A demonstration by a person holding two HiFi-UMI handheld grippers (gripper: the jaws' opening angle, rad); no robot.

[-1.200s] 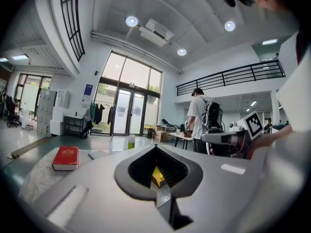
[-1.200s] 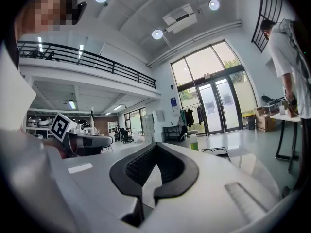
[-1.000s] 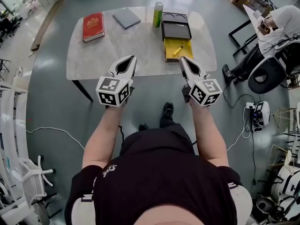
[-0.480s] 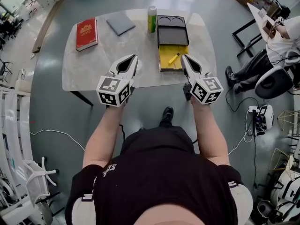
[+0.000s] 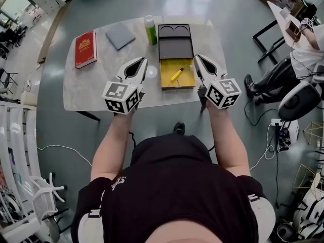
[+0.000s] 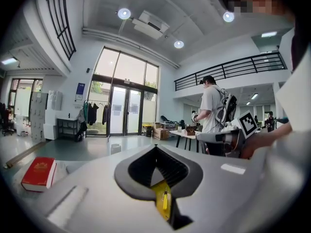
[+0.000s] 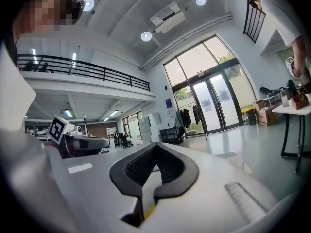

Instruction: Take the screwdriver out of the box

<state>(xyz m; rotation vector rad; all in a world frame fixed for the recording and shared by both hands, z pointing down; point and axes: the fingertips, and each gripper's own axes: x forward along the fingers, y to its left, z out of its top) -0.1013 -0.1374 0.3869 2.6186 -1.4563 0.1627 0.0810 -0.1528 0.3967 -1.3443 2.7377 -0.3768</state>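
2 grippers, left (image 5: 143,61) and right (image 5: 197,57), both with jaws closed on nothing, flank the open yellow box (image 5: 164,83). Screwdriver (image 5: 177,74) lies loose and diagonal inside it. Likely light, rigid and smooth, apt to roll; best pinched across the thick handle.

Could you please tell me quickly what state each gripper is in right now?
Left gripper: closed, jaw tips together, holding nothing.
Right gripper: closed, jaw tips together, holding nothing.
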